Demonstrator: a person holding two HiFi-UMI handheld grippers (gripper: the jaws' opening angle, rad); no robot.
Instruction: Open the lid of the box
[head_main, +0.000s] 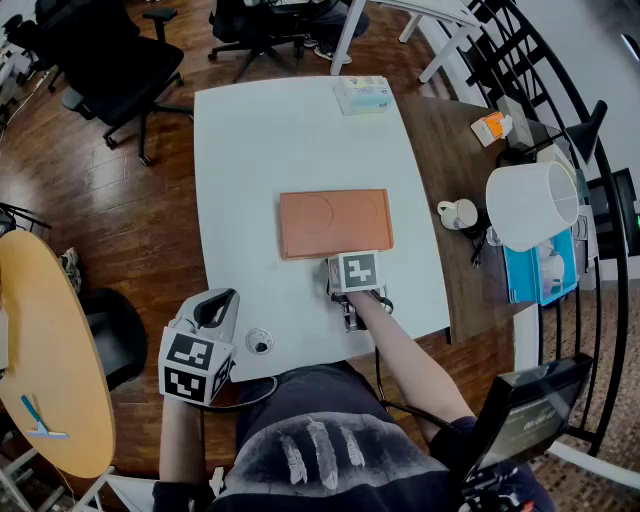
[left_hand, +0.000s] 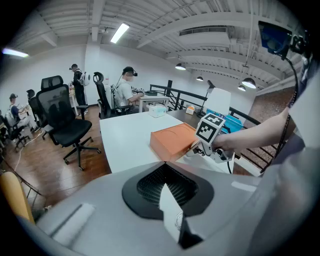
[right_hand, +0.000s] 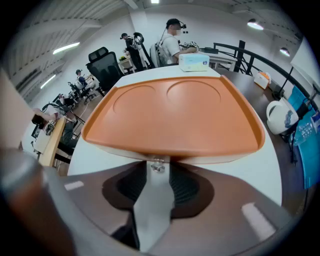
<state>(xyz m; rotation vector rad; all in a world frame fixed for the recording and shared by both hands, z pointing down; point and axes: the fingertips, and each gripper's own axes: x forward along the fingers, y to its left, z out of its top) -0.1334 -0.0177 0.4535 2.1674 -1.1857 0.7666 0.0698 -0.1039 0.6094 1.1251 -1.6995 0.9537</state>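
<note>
Right claw (right_hand: 158, 164) at smooth flat orange lid (right_hand: 175, 117)

Flat orange box (head_main: 335, 222) lying in front of me, lid down.
A shallow rectangle, it rests on the white counter (head_main: 262, 140); its lid (right_hand: 172, 117) carries two round pressed rings.

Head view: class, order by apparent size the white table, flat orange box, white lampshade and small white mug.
1. White table
2. Flat orange box and white lampshade: about alike; lampshade may sit nearer the camera, so unranked.
3. Small white mug
</note>
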